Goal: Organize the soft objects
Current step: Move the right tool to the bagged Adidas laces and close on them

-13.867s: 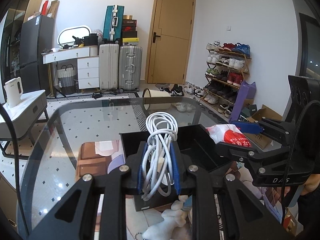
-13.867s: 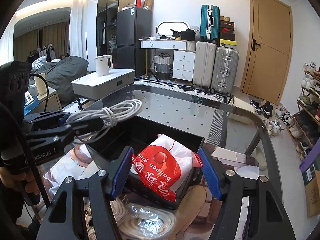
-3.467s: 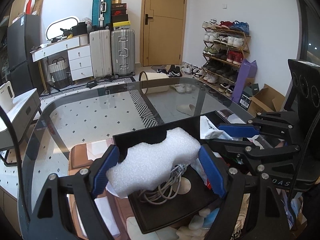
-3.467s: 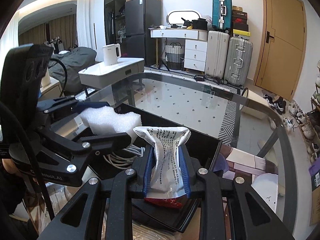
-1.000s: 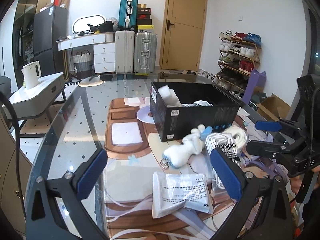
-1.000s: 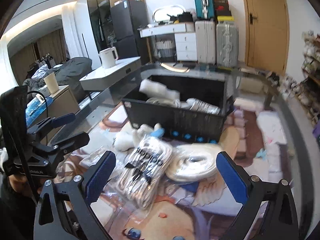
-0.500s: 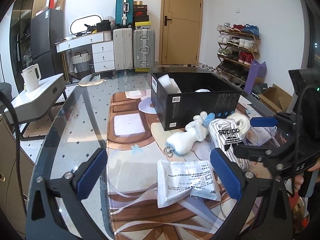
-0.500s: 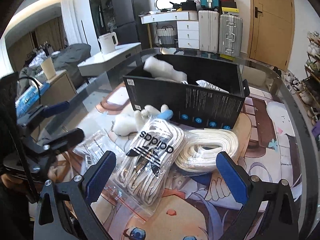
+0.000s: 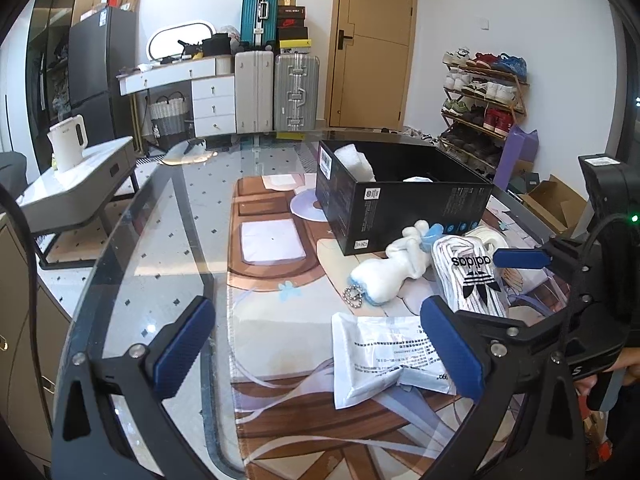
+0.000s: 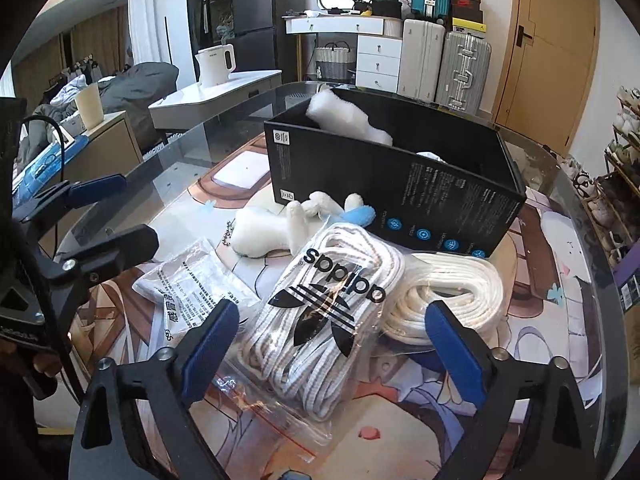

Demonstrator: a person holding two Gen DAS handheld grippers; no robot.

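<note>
Foam block [image 10: 344, 118] now boxed; both tools spread, empty.

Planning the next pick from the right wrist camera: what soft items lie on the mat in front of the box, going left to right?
White printed pouch → white plush toy → adidas bag of laces → coil of white rope.

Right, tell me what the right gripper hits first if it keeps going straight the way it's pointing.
Most likely the Adidas bag of white laces: it lies between the open jaws of the right gripper, straight ahead. Behind it stands the black box. Depth is hard to judge through the fisheye.
</note>
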